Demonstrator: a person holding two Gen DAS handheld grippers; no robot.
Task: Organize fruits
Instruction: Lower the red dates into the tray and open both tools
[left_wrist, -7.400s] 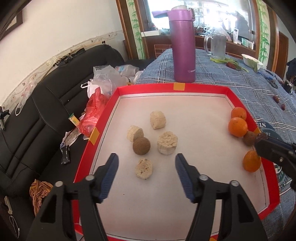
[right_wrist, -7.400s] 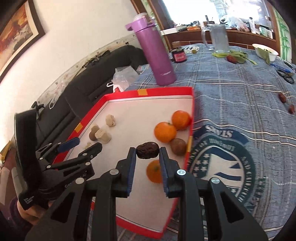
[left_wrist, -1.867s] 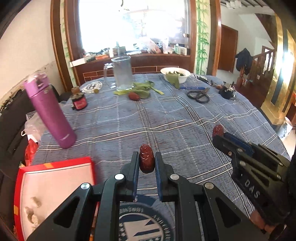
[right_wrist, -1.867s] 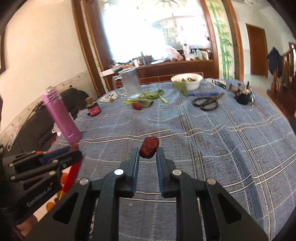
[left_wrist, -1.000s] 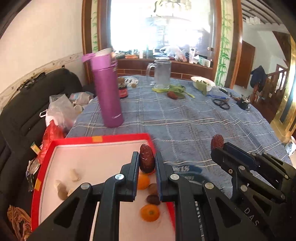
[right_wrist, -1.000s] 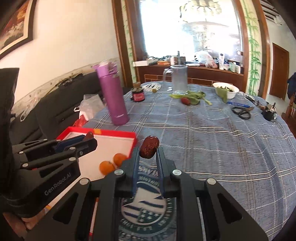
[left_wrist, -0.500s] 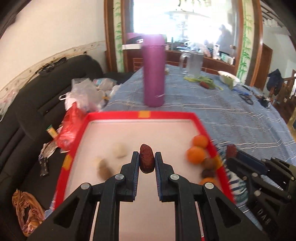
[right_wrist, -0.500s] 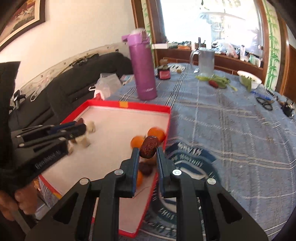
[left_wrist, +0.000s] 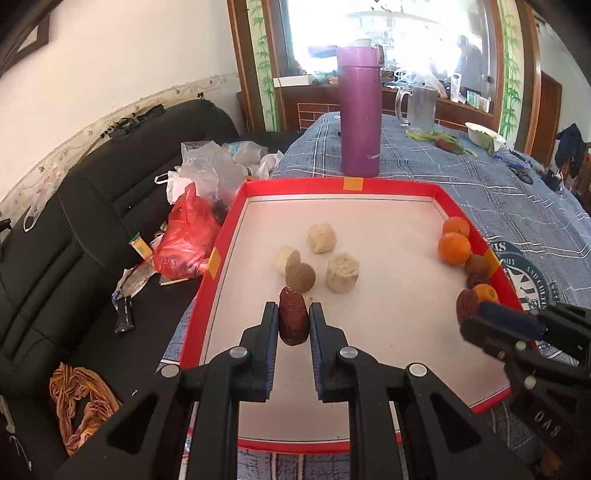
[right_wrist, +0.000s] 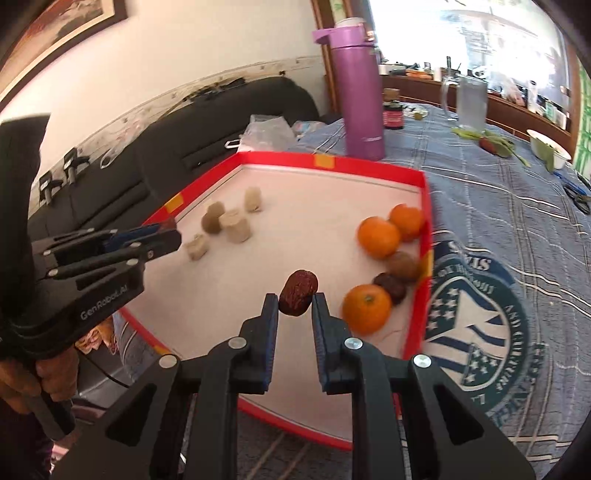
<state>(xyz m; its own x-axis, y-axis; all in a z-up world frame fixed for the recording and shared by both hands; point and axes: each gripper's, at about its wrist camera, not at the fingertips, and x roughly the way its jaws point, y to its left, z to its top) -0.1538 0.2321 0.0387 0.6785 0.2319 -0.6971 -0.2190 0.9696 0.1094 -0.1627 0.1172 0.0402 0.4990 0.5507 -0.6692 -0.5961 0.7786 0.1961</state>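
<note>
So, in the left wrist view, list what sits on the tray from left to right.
Pale round pieces → held date in the left gripper → two oranges → right gripper with its date.

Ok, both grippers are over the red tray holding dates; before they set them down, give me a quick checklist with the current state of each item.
1. Left gripper grips its date firmly between both fingers: ok.
2. Right gripper grips its date: ok, though it sits right at the fingertips.
3. Both dates are above the red tray, inside its rim: ok.
4. Bare floor near the oranges and the dark date already lying there, for the right gripper's drop: ok.
5. Left date is headed for that same fruit group: not ok, it hangs by the beige blocks.
6. Height of either date above the tray floor: cannot tell.
</note>
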